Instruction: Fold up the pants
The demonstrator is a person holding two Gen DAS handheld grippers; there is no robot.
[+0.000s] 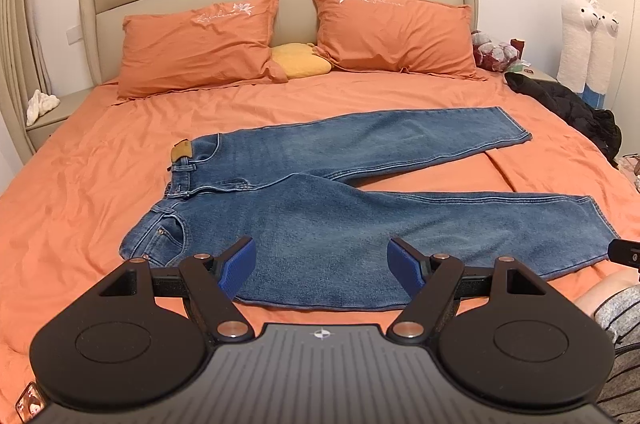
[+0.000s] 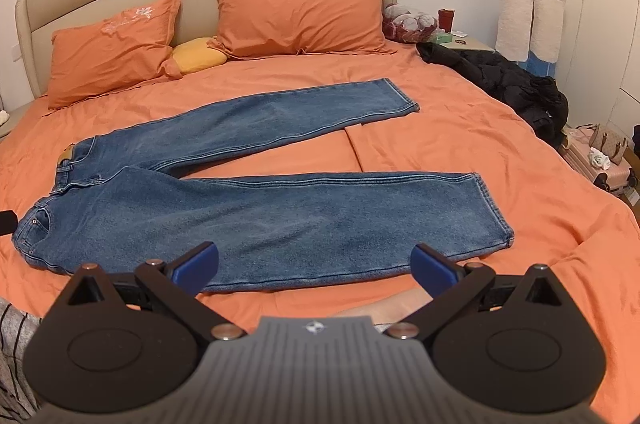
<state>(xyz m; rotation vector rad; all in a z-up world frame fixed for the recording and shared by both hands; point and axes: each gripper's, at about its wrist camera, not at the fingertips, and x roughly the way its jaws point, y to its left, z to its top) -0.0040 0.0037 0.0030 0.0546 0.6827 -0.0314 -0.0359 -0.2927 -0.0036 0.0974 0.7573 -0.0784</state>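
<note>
Blue jeans lie flat on the orange bed, waistband to the left and both legs spread apart toward the right. My left gripper hovers open over the near leg's lower edge, close to the hip, with nothing between its blue pads. In the right wrist view the same jeans stretch across the bed. My right gripper is open above the near leg's front edge, further toward the hem, and holds nothing.
Two orange pillows and a yellow cushion lean on the headboard. A black jacket lies at the bed's right edge, by a nightstand and plush alpacas. A suitcase with a handbag stands on the floor at right.
</note>
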